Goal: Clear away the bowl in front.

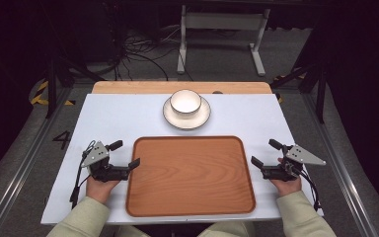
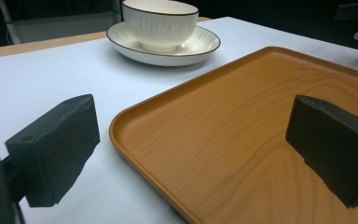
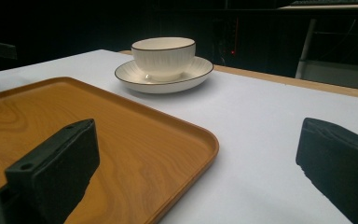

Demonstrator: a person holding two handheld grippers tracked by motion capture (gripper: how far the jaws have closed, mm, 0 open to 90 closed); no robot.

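A wooden tray (image 1: 190, 175) lies on the white table (image 1: 118, 118), in the middle of the near part, between the two grippers. The left gripper (image 1: 126, 154) is held by the person's left hand (image 1: 100, 186) just beside the left edge of the tray; its jaws stand wide apart and nothing is between them. One jaw reaches over the left rim of the tray and the other stays over the bare table, as the left gripper view also shows, where the rounded corner of the tray (image 2: 242, 135) lies between the two black jaws. The right gripper (image 1: 266, 153) is held by the right hand (image 1: 287, 185) just beside the right edge of the tray, and its jaws are also wide open and hold nothing. In the right gripper view one jaw hangs over the tray (image 3: 98, 140) and the other over the white table (image 3: 261, 140). Behind the tray, near the far edge of the table, a white bowl (image 1: 185, 102) stands upright on a white saucer (image 1: 203, 117). The bowl and saucer are apart from the tray and well apart from both grippers. In the left gripper view the bowl (image 2: 160, 22) sits in the middle of the saucer (image 2: 200, 44).
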